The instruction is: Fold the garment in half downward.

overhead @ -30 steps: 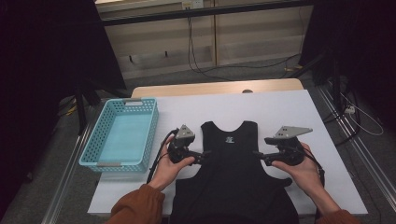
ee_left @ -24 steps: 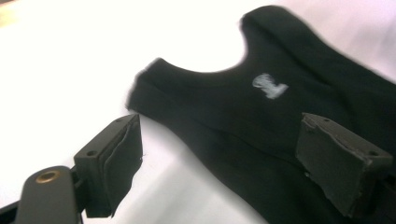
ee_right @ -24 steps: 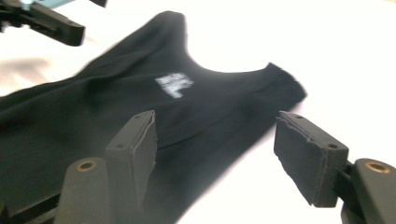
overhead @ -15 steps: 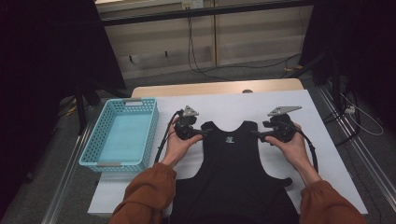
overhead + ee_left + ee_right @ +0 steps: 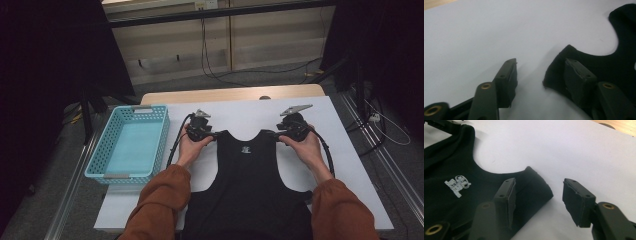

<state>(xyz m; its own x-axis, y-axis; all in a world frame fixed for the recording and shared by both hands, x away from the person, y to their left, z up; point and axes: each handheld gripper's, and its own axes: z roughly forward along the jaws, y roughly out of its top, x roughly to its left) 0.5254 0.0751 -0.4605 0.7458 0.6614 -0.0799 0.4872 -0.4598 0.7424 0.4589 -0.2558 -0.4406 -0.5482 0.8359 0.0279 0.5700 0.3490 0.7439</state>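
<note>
A: Quick pass. Black tank top (image 5: 250, 185) lies flat on the white surface (image 5: 350, 165), neckline away from the person, hem running off the near edge. Small white print just under the neckline.

B: Tongs?

A: Left tongs (image 5: 540, 75) are spread wide, nothing between them. One jaw sits over the end of the strap on that side, the other on bare surface beside it. So it's straddling the strap end, not gripping.

B: Right side the same?

A: Mirror image. Right tongs (image 5: 537, 195) also released, one jaw over the other strap end, the other out on the white surface. High view has the left tongs (image 5: 216, 135) and right tongs (image 5: 272, 134) each at a strap top, pointing inward toward the neck.

B: Why there?

A: My read: the strap ends are the natural handles. Pinch both and the garment lifts evenly, or folds down over itself. The open stance with fabric in the gap looks like a pre-grasp.

B: Anything else?

A: Light blue plastic basket (image 5: 131, 142), empty, on the surface well left of the top, beside the left hand. Probably where the garment ends up, but that's a guess.

B: Risk?

A: Thin fabric lying flat; the jaws may close over it without catching it.
</note>
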